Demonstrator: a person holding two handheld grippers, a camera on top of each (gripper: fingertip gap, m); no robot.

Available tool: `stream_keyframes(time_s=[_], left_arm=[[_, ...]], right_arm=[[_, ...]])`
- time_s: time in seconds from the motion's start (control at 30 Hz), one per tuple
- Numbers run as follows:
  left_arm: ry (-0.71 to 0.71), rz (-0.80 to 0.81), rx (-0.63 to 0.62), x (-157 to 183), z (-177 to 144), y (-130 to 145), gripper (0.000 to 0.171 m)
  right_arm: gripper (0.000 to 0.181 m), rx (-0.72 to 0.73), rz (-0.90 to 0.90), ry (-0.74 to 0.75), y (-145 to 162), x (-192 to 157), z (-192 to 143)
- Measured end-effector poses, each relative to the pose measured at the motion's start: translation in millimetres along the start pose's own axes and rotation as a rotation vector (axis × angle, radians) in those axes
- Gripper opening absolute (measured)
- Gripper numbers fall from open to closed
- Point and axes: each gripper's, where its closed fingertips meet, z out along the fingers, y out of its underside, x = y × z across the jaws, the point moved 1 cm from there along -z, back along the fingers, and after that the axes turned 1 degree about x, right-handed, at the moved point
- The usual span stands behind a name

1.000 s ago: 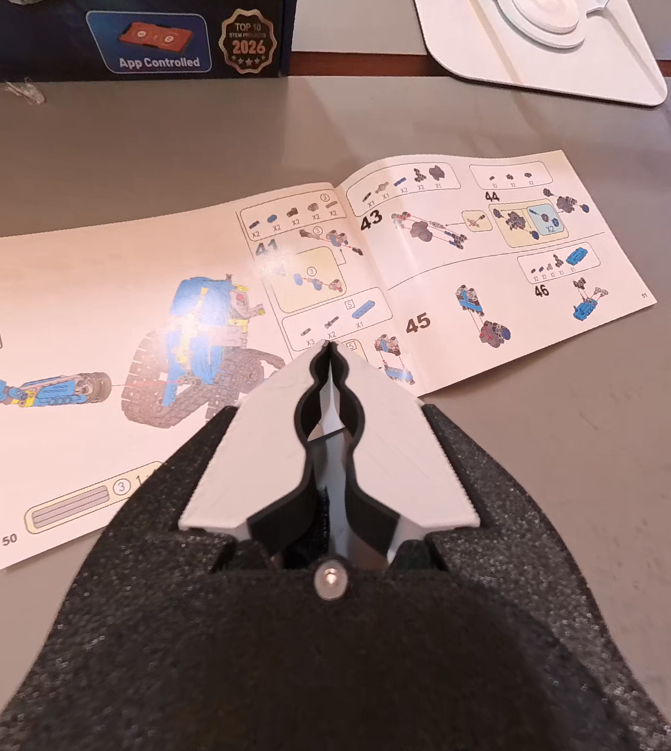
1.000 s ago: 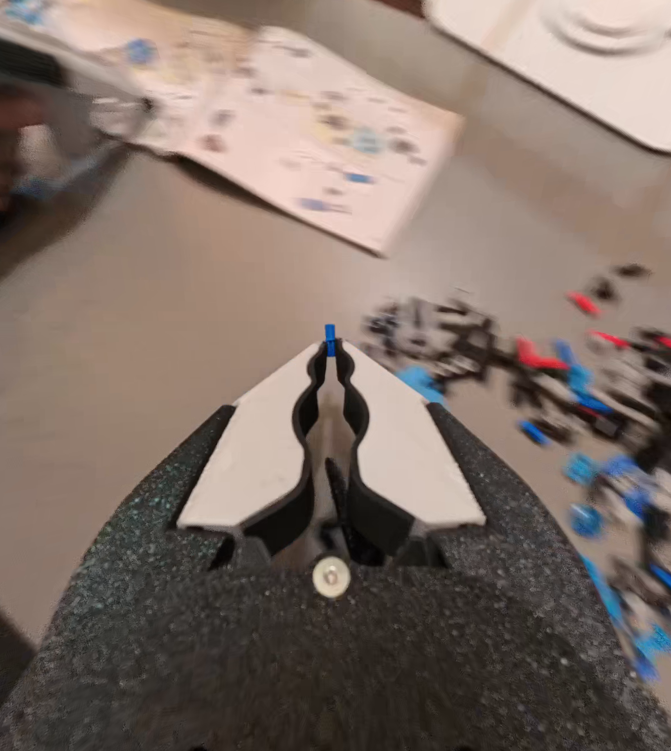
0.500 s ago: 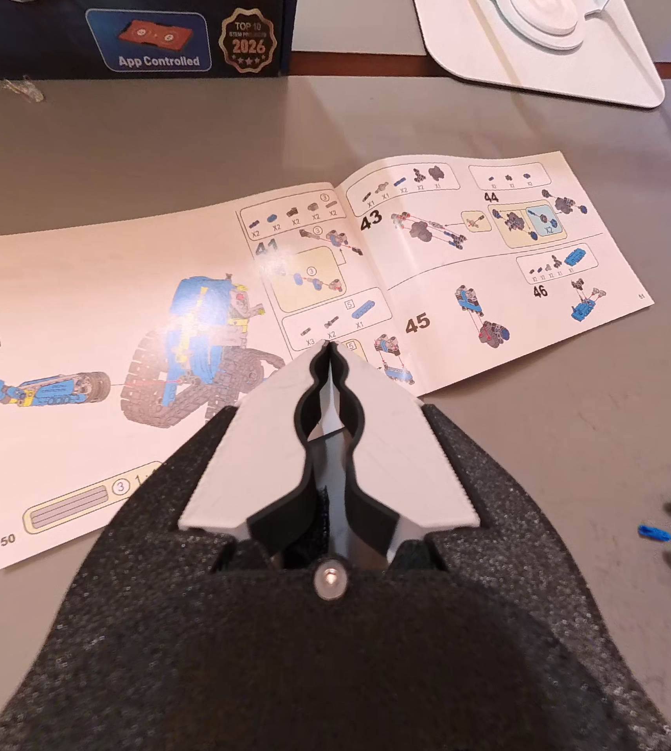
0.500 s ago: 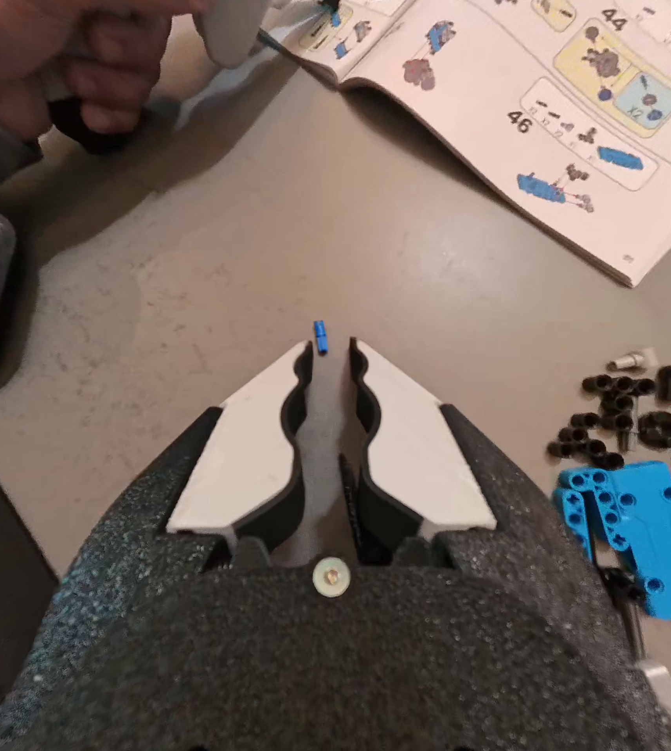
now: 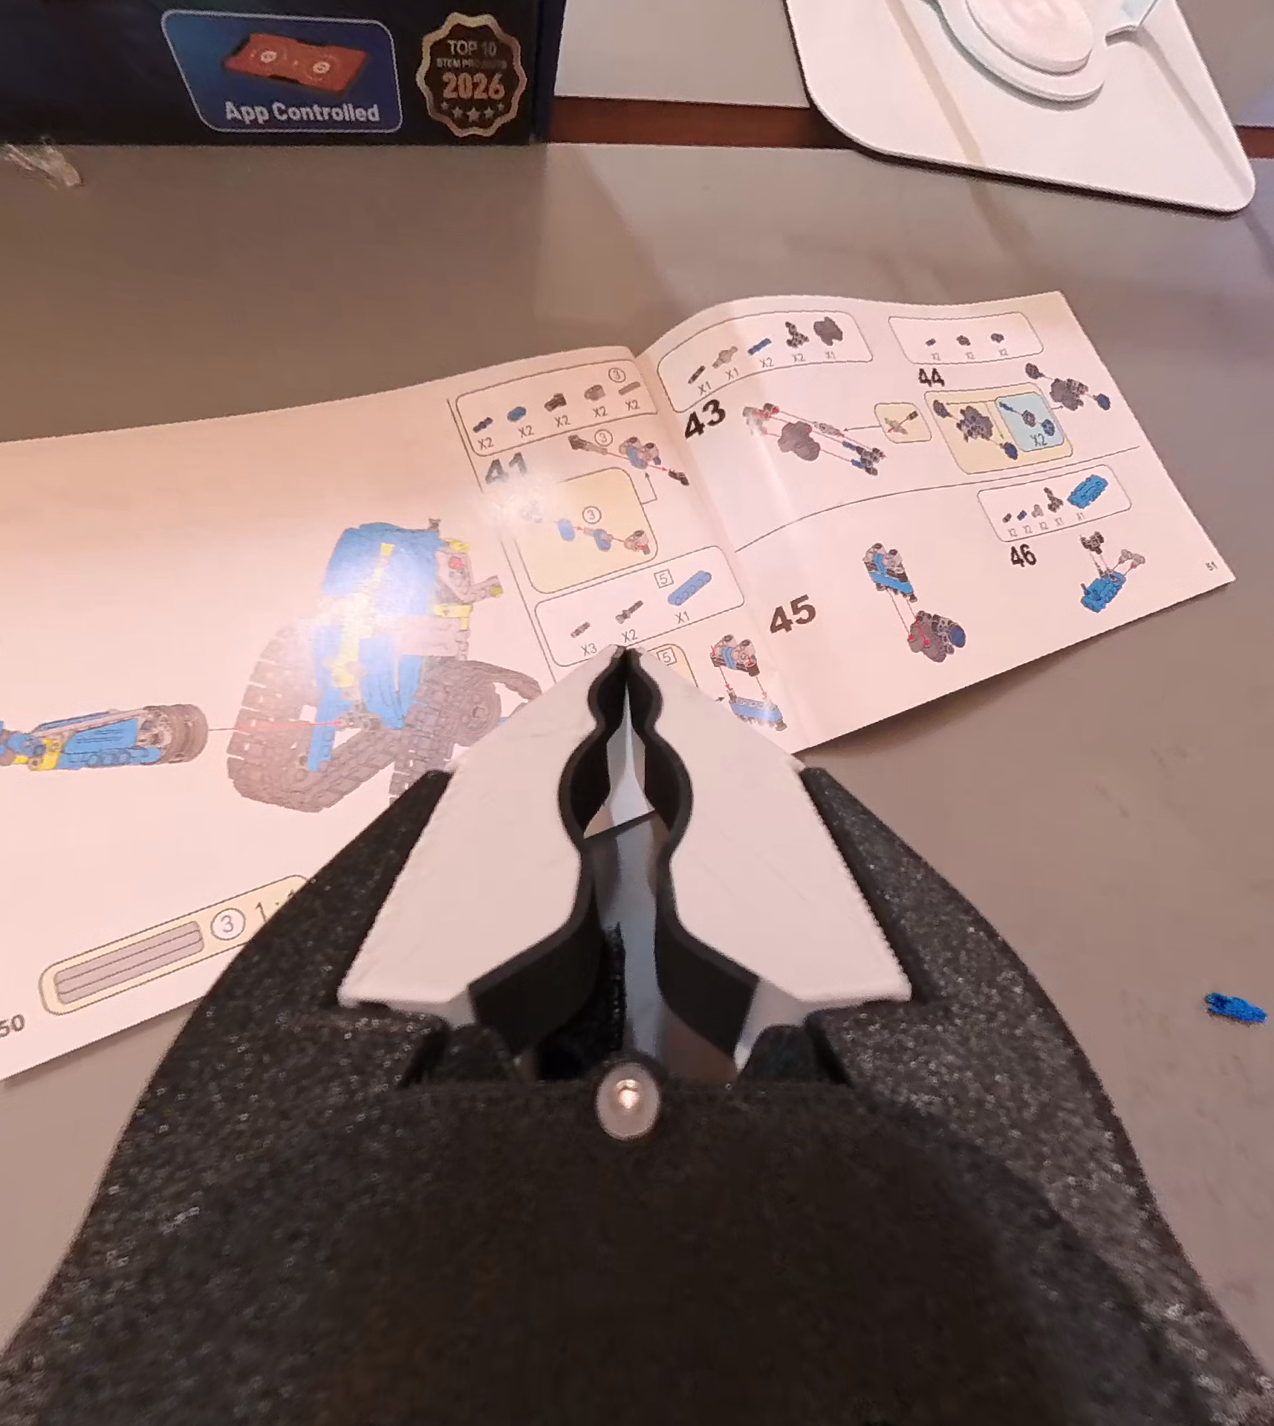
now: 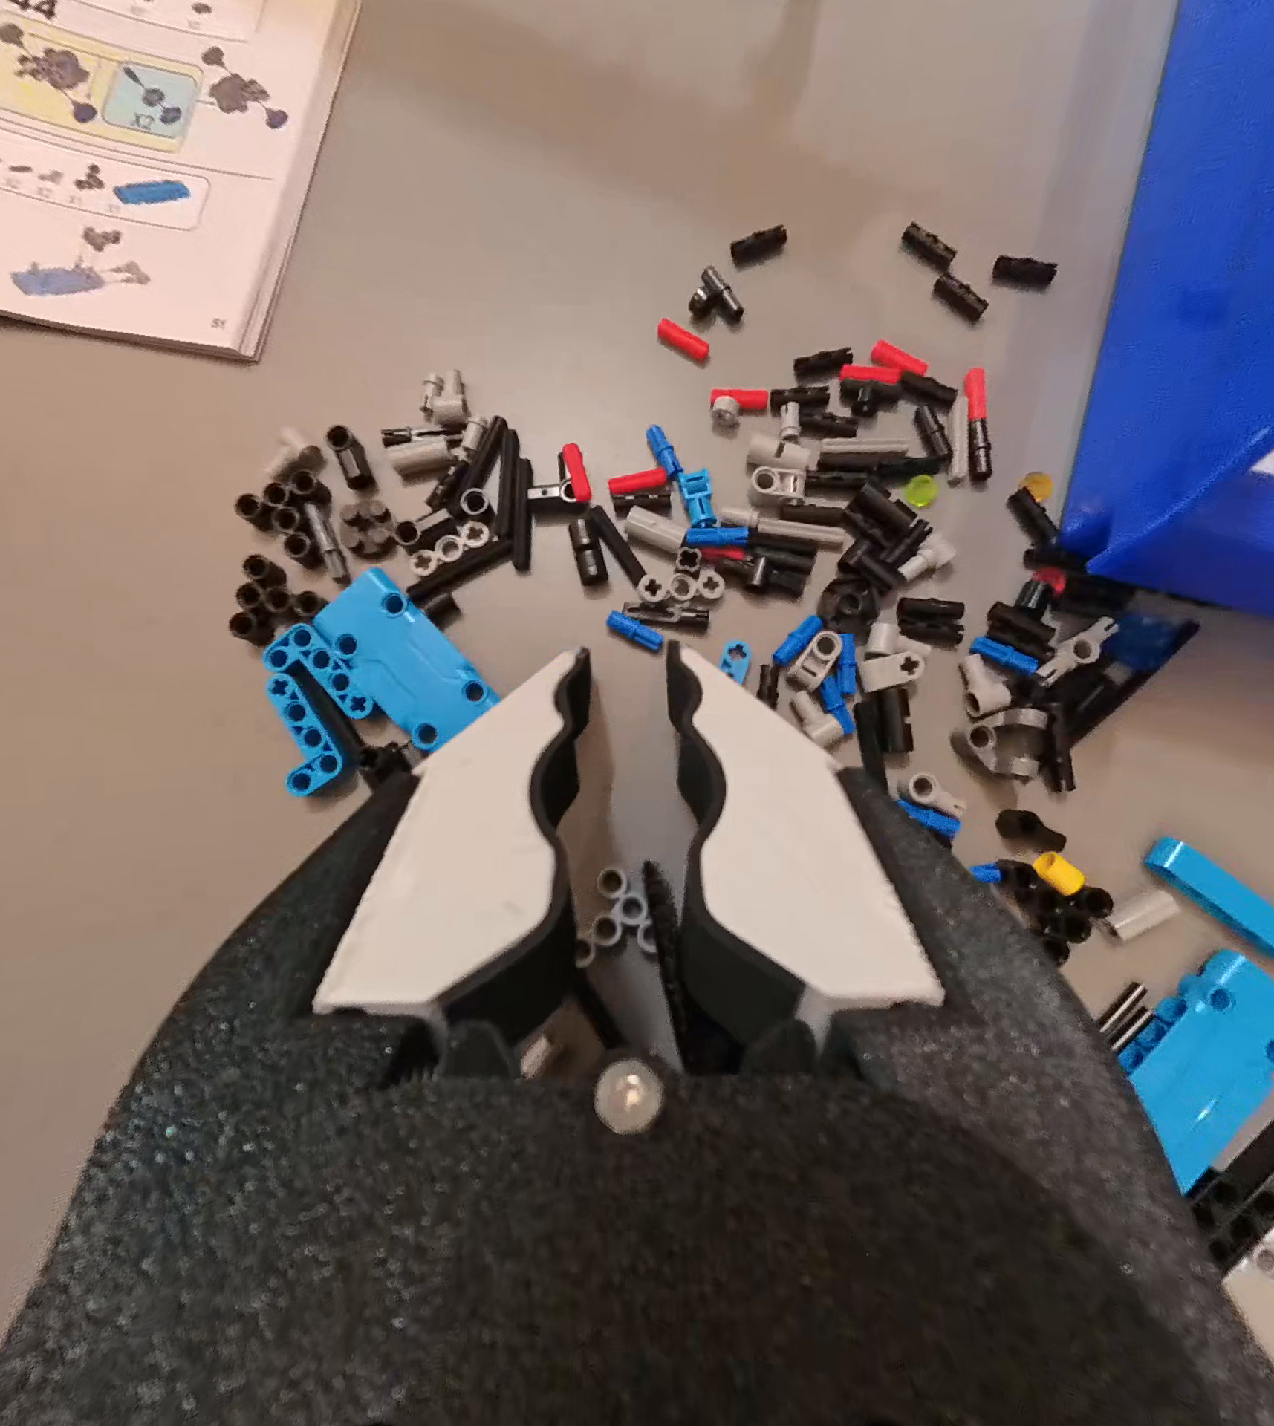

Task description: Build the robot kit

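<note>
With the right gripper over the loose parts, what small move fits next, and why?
Probably ease the right gripper forward and down onto the small blue pin just ahead of its tips. Its jaws stand open and empty, the pin lies clear of the denser pile, and the left gripper sits shut over the instruction booklet.

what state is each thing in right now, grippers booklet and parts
left hand-held gripper: shut, empty, over the booklet
right hand-held gripper: open, empty, above the parts pile
instruction booklet: open, lying flat on the table
small blue pin: lying alone on the table, apart from both grippers
parts pile: loose, scattered on the table
light blue panel: lying flat, at the pile's left edge
</note>
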Motion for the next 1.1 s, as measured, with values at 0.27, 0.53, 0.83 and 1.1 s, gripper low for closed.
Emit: stream_keyframes(time_s=[0.27, 0.53, 0.83, 1.1], left_arm=[[-0.001, 0.001, 0.0, 0, 0, 0, 0.0], [-0.001, 0.001, 0.0, 0, 0, 0, 0.0], [0.0, 0.0, 0.0, 0, 0, 0, 0.0], [0.0, 0.0, 0.001, 0, 0, 0, 0.0]], right_arm=[[0.009, -0.003, 0.007, -0.015, 0, 2, 9], [0.008, 0.012, -0.057, -0.033, -10, -16, -6], [0.009, -0.011, -0.204, -0.342, -7, -161, -14], [0.008, -0.071, -0.251, -0.413, 17, -203, -1]])
